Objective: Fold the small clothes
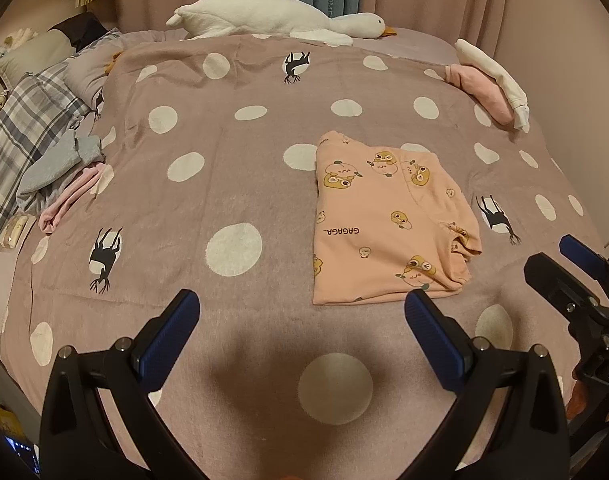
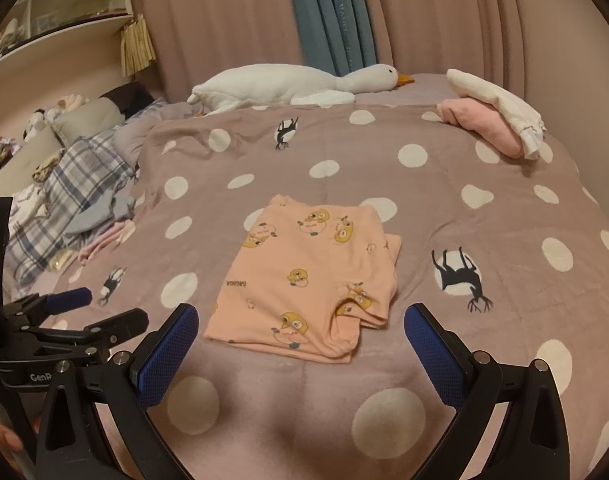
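A small peach garment point(image 1: 388, 220) printed with cartoon ducks lies folded flat on the mauve polka-dot blanket point(image 1: 232, 184). It also shows in the right wrist view point(image 2: 308, 276), just beyond the fingertips. My left gripper point(image 1: 302, 312) is open and empty, hovering over the blanket near the garment's front edge. My right gripper point(image 2: 302, 324) is open and empty, with the garment's near edge between its fingers. The right gripper shows at the right edge of the left wrist view point(image 1: 572, 268); the left gripper shows at the left of the right wrist view point(image 2: 80, 312).
A white goose plush point(image 1: 272, 18) lies along the far edge. Folded pink and white clothes point(image 1: 490, 84) sit at the back right. A pile of grey, pink and plaid clothes point(image 1: 52, 164) lies at the left. Curtains point(image 2: 344, 16) hang behind the bed; shelves point(image 2: 56, 12) stand at the left.
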Tool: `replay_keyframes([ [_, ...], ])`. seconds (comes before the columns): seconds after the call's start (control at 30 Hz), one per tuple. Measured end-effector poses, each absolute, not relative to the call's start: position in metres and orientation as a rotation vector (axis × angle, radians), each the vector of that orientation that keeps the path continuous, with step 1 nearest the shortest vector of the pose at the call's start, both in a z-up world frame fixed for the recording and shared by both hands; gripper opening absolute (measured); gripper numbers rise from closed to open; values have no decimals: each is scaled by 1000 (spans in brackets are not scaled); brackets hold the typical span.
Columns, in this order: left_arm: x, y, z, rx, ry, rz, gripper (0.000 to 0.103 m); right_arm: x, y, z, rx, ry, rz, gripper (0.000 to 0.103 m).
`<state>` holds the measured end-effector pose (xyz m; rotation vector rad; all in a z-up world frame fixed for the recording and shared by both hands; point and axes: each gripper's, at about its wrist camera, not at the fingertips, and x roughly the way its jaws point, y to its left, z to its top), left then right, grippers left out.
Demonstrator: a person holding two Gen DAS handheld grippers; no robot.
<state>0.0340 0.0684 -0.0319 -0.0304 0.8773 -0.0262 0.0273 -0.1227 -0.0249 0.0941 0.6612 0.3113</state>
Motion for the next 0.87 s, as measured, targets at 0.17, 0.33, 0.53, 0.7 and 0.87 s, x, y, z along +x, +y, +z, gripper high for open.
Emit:
replay_keyframes([
  [0.17, 37, 70, -32, -28, 885, -26, 103, 27, -122, -26, 93, 663, 308, 102],
  [0.33, 38, 71, -33, -24, 884, -26, 103, 28, -122, -25, 93, 663, 310, 102],
  [0.53, 39, 72, -33, -17, 882, -28, 103, 27, -124, -27, 96, 664, 306, 102],
  [0.7, 39, 72, -33, -21, 883, -33, 103, 27, -124, -27, 95, 668, 307, 102],
  [0.87, 39, 71, -33, -18, 880, -27, 103, 26, -124, -29, 97, 667, 308, 102],
])
